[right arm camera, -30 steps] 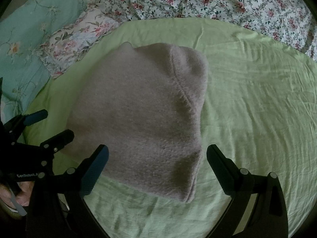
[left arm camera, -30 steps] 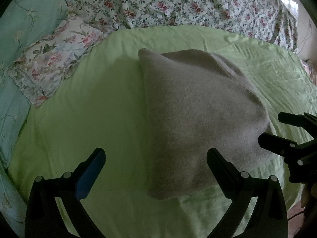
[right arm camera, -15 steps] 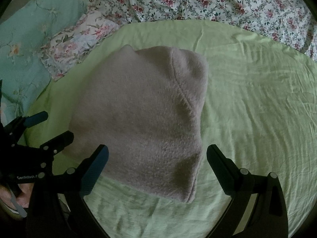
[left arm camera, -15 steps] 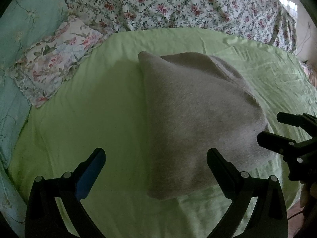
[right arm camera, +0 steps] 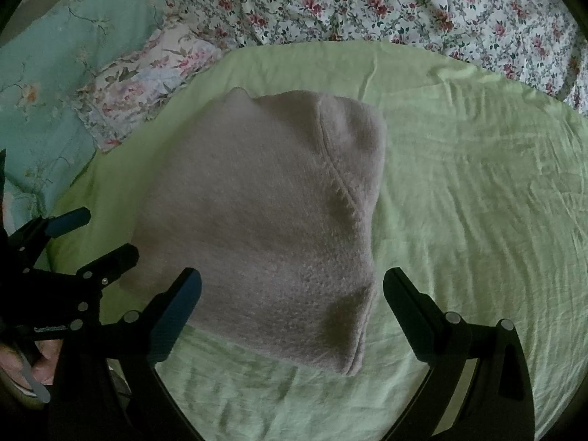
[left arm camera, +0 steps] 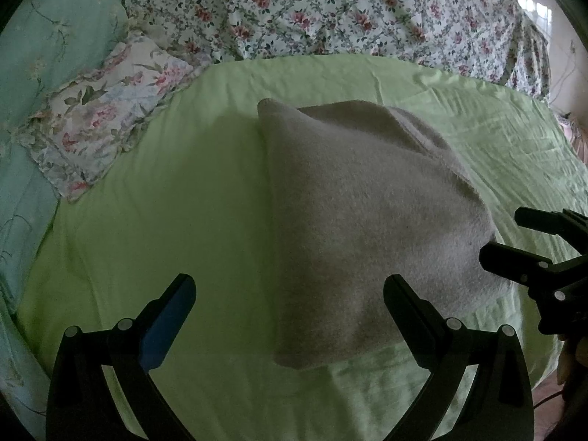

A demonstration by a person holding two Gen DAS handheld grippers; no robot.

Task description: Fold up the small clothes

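Observation:
A grey fleece garment [left arm camera: 360, 228] lies folded into a compact block on the light green sheet [left arm camera: 176, 220]; it also shows in the right wrist view [right arm camera: 264, 220], with a stitched seam near its right side. My left gripper [left arm camera: 290, 301] is open and empty, held above the garment's near left corner. My right gripper [right arm camera: 292, 301] is open and empty above the garment's near right corner. Each gripper shows at the edge of the other's view, the right one [left arm camera: 522, 246] and the left one [right arm camera: 92, 239]. Neither touches the cloth.
A floral pillow [left arm camera: 106, 117] and a teal pillow [left arm camera: 47, 36] lie at the far left. A flowered quilt [left arm camera: 349, 11] runs along the far side of the bed. The green sheet [right arm camera: 477, 202] stretches right of the garment.
Both grippers have drawn back slightly toward me, so the garment sits a little lower in the views. The garment has not moved and the jaws stay open.

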